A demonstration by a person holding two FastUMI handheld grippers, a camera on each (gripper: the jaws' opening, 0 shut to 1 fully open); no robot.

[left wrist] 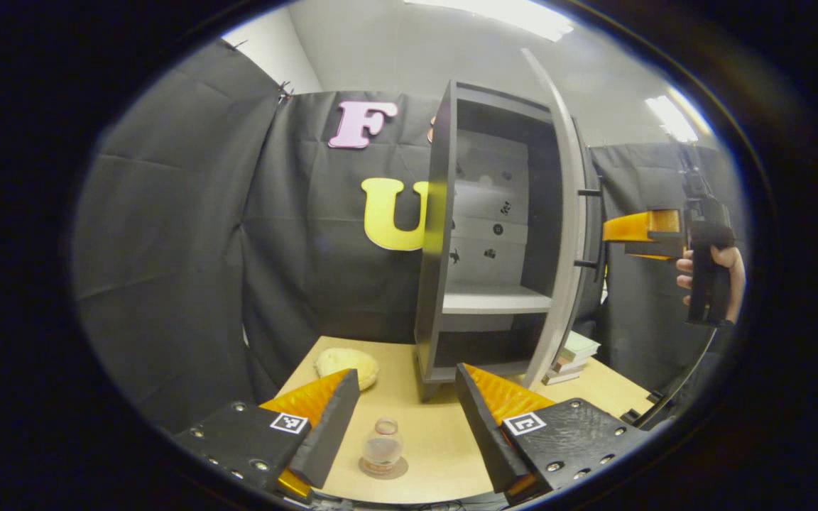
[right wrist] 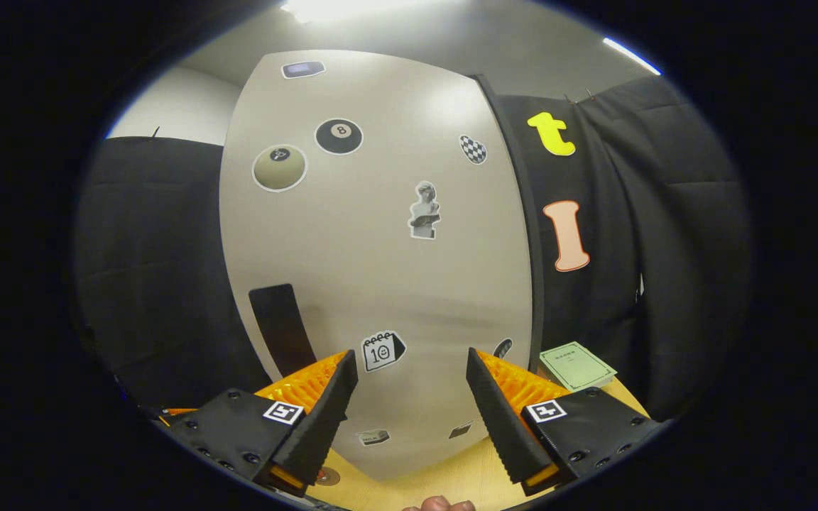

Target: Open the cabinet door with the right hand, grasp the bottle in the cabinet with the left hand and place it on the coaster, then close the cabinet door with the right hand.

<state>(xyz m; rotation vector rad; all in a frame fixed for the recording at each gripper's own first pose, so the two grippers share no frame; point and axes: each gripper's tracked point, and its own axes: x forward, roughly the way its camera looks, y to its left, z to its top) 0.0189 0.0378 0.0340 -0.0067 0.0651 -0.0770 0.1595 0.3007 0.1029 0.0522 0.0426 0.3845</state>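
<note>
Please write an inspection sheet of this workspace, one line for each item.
Surface: wooden table.
Job's things: bottle upright on the coaster; cabinet door open, shelves bare.
Clutter: pale lump left of the cabinet; stacked books behind the door.
Grippers: left gripper open above the bottle; right gripper open, facing the door's stickered front.
Cables: dark cable under the hand.
Surroundings: black cloth wall, ceiling lights.

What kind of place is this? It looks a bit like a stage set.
Probably a recording booth for household tasks, not a home: black cloth walls in a small wooden table, which carries one sticker-covered cabinet and a bottle on a coaster.
</note>
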